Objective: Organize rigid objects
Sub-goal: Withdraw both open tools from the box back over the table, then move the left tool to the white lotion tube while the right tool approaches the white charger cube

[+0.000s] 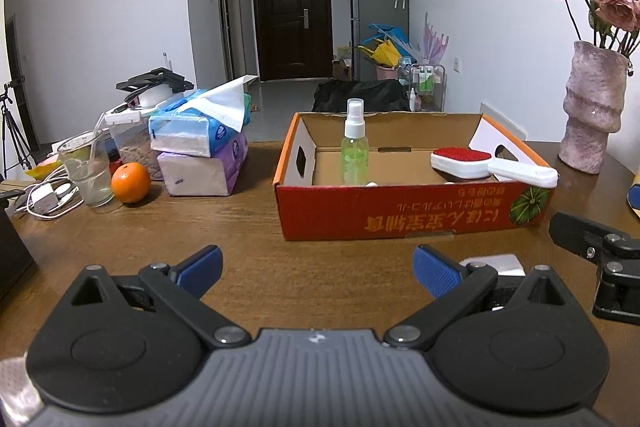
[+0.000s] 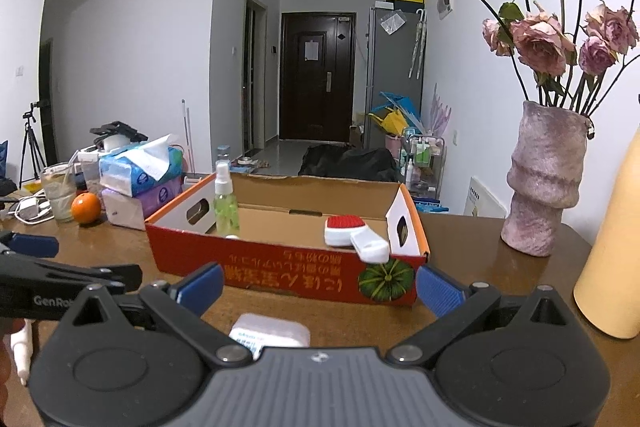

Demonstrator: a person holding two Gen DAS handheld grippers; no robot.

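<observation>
An open red cardboard box [image 1: 400, 213] [image 2: 280, 271] sits on the brown table. Inside it a green spray bottle [image 1: 355, 147] [image 2: 225, 203] stands upright at the left, and a red-and-white lint brush [image 1: 480, 163] [image 2: 352, 235] lies at the right with its handle over the front wall. My left gripper [image 1: 316, 267] is open with nothing between its fingers, in front of the box. My right gripper [image 2: 318, 287] is open too, just above a small white case [image 2: 270, 335] on the table, seen also in the left wrist view as the white case [image 1: 496, 264].
Stacked tissue packs [image 1: 204, 147], an orange [image 1: 130, 182], a plastic cup with a straw [image 1: 86, 171] and charger cables [image 1: 44, 199] crowd the left side. A pink vase of dried roses [image 1: 592, 111] [image 2: 542, 179] stands right of the box, and a yellow cylinder [image 2: 612, 259] is at the far right.
</observation>
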